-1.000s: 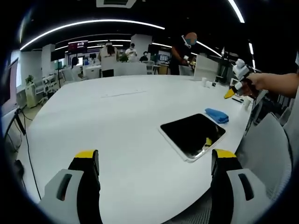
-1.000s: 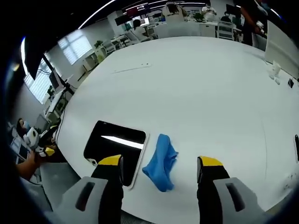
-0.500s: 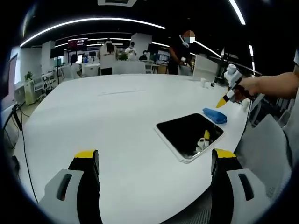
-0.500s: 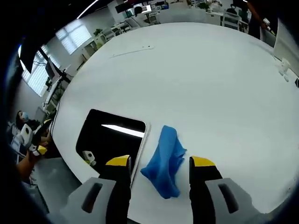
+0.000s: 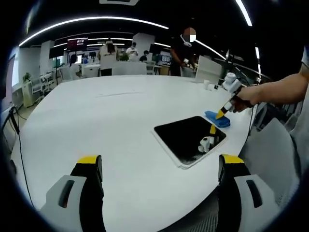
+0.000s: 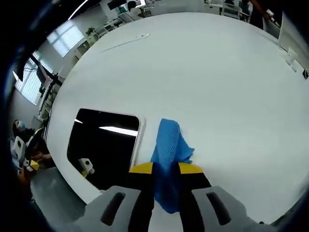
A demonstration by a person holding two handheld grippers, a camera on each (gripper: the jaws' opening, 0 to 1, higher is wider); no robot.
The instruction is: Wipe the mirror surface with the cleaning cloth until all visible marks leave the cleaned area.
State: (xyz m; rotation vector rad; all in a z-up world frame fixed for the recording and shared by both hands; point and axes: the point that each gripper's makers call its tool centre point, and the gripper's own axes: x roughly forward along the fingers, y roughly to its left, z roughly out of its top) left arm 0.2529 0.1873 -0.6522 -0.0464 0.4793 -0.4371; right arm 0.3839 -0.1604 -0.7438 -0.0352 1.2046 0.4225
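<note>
Right claw [image 6: 165, 170] closed on cloth [image 6: 169, 154], lengthwise

table [image 5: 96, 125] wide open w/ mirror [image 5: 189, 138] nr edge.

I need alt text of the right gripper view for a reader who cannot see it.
The right hand-held gripper has its jaws closed on a crumpled blue cleaning cloth lying on a large white table. Just left of the cloth, a dark mirror with a white frame lies flat near the table edge.
</note>
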